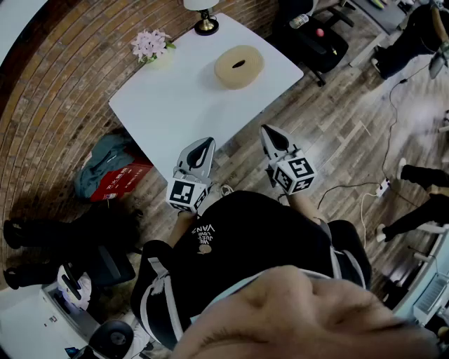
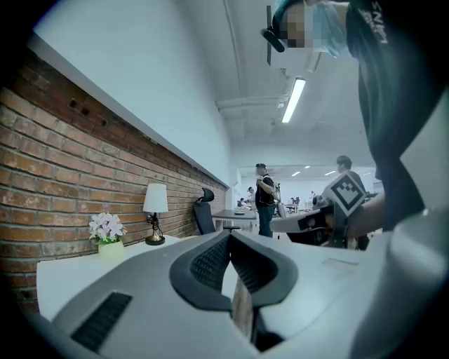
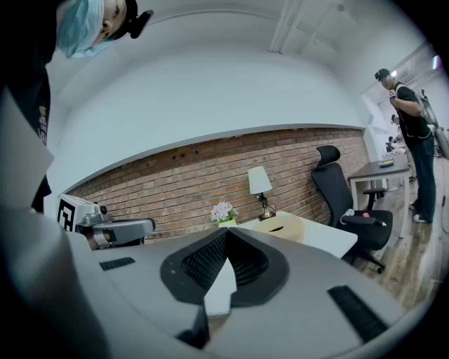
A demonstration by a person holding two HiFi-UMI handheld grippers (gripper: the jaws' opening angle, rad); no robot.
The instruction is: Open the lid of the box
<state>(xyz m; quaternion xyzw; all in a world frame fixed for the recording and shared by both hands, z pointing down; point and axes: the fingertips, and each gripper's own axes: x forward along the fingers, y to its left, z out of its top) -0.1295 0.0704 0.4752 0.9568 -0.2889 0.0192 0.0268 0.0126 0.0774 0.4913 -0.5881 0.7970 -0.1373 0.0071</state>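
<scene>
A round tan box [image 1: 239,66] with a slot in its lid sits toward the far side of the white table [image 1: 182,98]; in the right gripper view the box [image 3: 279,226] shows just past the jaw tips. My left gripper [image 1: 203,146] hangs at the table's near edge, shut and empty. My right gripper [image 1: 272,133] is level with it off the table's near corner, over the floor, also shut and empty. Both are well short of the box. In the left gripper view the box is hidden.
A pot of pink flowers [image 1: 150,45] and a small lamp [image 1: 203,17] stand at the table's far side. A black office chair [image 1: 316,38] is beyond the table. A bag [image 1: 105,168] lies on the floor at left. Cables and people's legs [image 1: 421,175] are at right.
</scene>
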